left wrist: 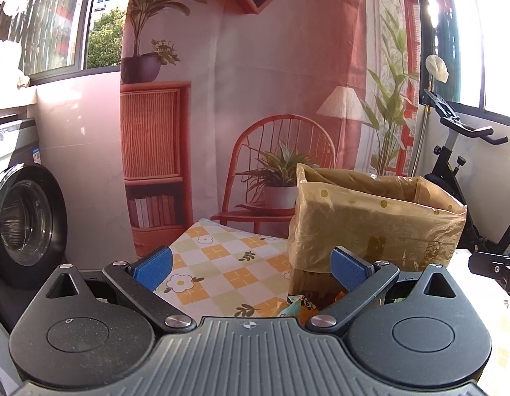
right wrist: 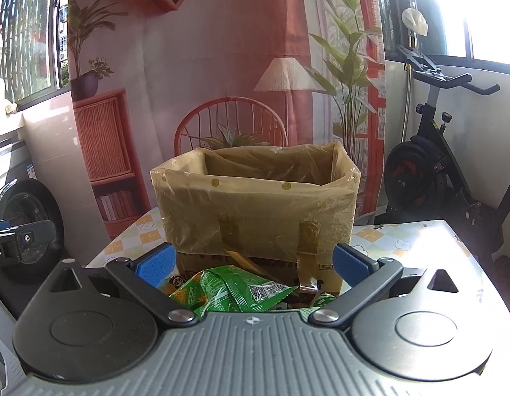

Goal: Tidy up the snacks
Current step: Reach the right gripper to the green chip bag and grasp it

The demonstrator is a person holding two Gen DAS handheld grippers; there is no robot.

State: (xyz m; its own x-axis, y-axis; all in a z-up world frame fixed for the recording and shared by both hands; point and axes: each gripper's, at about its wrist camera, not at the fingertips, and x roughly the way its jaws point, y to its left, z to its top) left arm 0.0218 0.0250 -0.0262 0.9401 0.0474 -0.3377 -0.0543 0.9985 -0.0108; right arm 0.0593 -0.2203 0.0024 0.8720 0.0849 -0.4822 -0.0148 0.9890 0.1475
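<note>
A cardboard box lined with a yellow dotted plastic bag stands on the checked tablecloth, straight ahead in the right wrist view and to the right in the left wrist view. Green snack packets lie in front of the box, low between the blue pads of my right gripper, which is open and holds nothing. My left gripper is open too, over the cloth left of the box. A teal and orange packet shows near its right finger.
A washing machine stands left of the table. An exercise bike stands at the right. A printed backdrop hangs behind the table. The other gripper shows at the left edge of the right wrist view.
</note>
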